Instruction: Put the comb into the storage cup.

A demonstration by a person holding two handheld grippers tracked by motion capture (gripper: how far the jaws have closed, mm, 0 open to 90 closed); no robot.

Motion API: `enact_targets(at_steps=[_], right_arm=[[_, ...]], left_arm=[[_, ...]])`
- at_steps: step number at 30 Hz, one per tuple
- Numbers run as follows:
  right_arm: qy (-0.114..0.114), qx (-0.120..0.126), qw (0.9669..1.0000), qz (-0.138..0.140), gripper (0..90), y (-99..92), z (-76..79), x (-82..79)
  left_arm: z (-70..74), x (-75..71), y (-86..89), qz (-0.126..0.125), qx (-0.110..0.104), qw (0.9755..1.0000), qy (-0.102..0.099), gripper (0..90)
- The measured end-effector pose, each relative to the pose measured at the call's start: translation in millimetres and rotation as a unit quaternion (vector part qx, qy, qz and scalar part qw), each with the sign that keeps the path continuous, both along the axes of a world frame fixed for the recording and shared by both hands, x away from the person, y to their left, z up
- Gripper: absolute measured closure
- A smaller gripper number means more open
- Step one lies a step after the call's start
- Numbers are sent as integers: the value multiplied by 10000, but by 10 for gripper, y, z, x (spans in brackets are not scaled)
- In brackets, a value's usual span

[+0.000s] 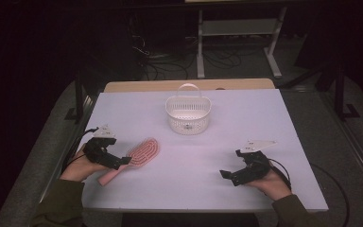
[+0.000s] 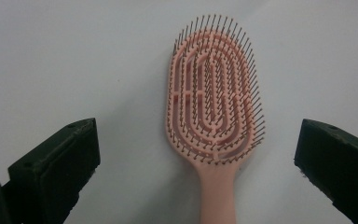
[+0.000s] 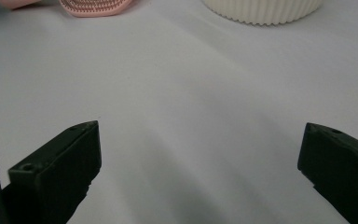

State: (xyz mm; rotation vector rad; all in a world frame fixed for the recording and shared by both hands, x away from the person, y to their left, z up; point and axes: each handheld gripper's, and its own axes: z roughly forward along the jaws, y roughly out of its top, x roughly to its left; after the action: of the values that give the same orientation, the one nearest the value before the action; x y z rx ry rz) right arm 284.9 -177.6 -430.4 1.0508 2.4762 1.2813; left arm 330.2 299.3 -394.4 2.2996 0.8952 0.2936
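Near the desk's [image 1: 264,118] front edge, the right tool [image 1: 228,176] rests low by the front right corner, jaws spread wide over bare surface, the hand tilted inward. By the left edge, the left tool [image 1: 125,161] sits just above the pink hairbrush [image 2: 213,107], jaws wide on either side of its handle and not touching it. The brush lies bristles up, head angled toward the desk's middle. Farther back, near the far edge's centre, stands a white slotted basket [image 1: 188,115], handle upright, seemingly empty.
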Motion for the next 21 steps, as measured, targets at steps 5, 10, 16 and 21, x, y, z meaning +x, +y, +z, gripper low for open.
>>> enact_targets(at_steps=[5, 10, 16, 21], right_arm=[[5, 1, 10000, -2, 0, 0, 0, -1], [3, -4, 10000, -2, 0, -1, -1, 0], [4, -5, 10000, -1, 0, 0, -1, 1], [0, -5, 10000, -2, 0, 0, -2, 2]], left_arm=[[-21, -4, -9, -13, 79, 10000, 58, 0], [-32, -8, -17, -25, 151, 9998, 111, 0], [-54, -15, -32, -59, 256, 9995, 187, 0], [-83, -20, -47, -56, 359, 9991, 219, 0]])
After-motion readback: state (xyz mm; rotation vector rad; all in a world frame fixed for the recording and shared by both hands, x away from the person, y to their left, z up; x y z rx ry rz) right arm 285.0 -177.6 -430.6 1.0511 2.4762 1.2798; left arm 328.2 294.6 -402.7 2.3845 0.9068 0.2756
